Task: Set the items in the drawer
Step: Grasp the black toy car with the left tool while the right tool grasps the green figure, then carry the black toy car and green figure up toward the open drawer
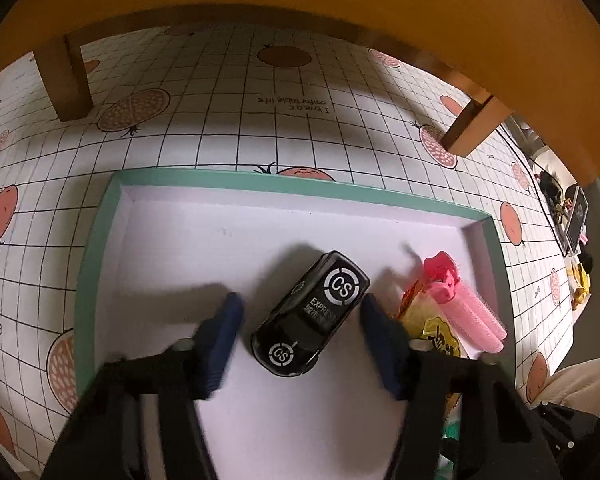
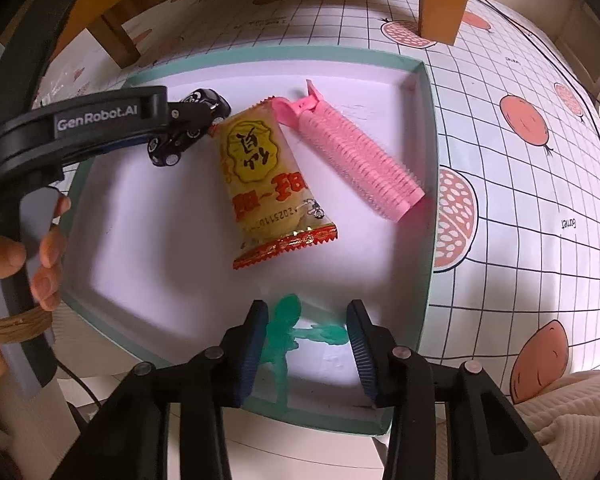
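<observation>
In the left wrist view, the left gripper (image 1: 302,312) hangs over the drawer (image 1: 100,240), a shallow tray with a mint-green rim and a white floor that fills the middle of the frame. Its blue-padded fingers (image 1: 224,328) stand wide apart, and the black toy car (image 1: 312,314) lies on the drawer floor between them, angled from lower left to upper right, with a gap on the left side and the right pad close beside it; I cannot tell if that pad touches. At the right of the frame, the yellow snack packet (image 1: 432,320) and the pink hair roller (image 1: 468,304) lie inside the drawer near its right wall. In the right wrist view, the right gripper (image 2: 308,332) sits at the lower middle of the frame over the drawer's near edge, jaws spread wide, with a green plastic figure (image 2: 284,336) lying on the floor between them, its body just beside the left pad. The snack packet (image 2: 268,184) lies in the centre, the hair roller (image 2: 356,156) just beside it toward the upper right, and the toy car (image 2: 188,128) at upper left, partly covered by the left gripper's black body. A hand (image 2: 16,264) grips that tool's handle at the left edge. The drawer rests on a checked tablecloth (image 2: 520,160) printed with fruit.
</observation>
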{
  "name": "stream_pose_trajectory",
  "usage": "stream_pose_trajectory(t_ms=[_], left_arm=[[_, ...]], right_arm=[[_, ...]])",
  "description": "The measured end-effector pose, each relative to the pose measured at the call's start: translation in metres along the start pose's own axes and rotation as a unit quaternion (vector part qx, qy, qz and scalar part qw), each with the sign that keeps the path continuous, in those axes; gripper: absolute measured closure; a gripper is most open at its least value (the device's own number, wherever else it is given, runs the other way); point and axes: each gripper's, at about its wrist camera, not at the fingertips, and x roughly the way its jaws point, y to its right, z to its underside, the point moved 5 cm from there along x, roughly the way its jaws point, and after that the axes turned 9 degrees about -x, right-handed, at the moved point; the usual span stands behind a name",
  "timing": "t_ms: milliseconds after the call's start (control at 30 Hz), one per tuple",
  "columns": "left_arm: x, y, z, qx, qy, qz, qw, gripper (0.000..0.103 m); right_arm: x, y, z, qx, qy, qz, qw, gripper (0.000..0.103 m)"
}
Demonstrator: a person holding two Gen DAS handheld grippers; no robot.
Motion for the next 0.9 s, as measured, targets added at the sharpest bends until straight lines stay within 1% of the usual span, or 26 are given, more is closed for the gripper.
stream_pose_trajectory(t_ms=[33, 133, 267, 467, 567, 600, 700, 800, 900], left_arm=[[0.0, 0.001, 0.001, 0.001, 0.0, 0.008, 1.0, 0.052], [-0.001, 0.003, 0.002, 0.005, 0.002, 0.006, 1.0, 0.054], [-0.003, 0.001, 0.003, -0.002, 0.001, 0.013, 0.9999, 0.061], [-0.009, -0.004, 0.009, -0.011, -0.003, 0.008, 0.9999, 0.061], [-0.012, -0.009, 0.014, -0.025, -0.008, 0.009, 0.9996, 0.061], [-0.013, -0.01, 0.016, -0.029, -0.01, 0.009, 0.9995, 0.061], [-0.017, -0.014, 0.023, -0.04, -0.018, 0.006, 0.999, 0.061], [-0.02, -0.017, 0.031, -0.049, -0.027, 0.005, 0.9984, 0.062], [-0.023, -0.018, 0.037, -0.053, -0.034, 0.004, 0.998, 0.062]], right_arm=[[0.0, 0.001, 0.0, 0.003, 0.001, -0.004, 1.0, 0.061], [0.0, 0.003, -0.001, 0.006, 0.003, -0.009, 1.0, 0.061], [-0.002, 0.006, -0.001, 0.013, 0.006, -0.016, 1.0, 0.061], [-0.004, 0.013, -0.001, 0.03, 0.011, -0.031, 0.999, 0.061], [-0.004, 0.014, 0.003, 0.034, 0.015, -0.039, 0.999, 0.061], [-0.004, 0.006, 0.005, 0.037, 0.017, -0.041, 0.998, 0.061], [-0.008, 0.006, 0.01, 0.045, 0.022, -0.05, 0.997, 0.061], [-0.007, 0.017, 0.01, 0.051, 0.026, -0.055, 0.997, 0.061], [-0.01, 0.018, 0.009, 0.056, 0.034, -0.064, 0.996, 0.061]])
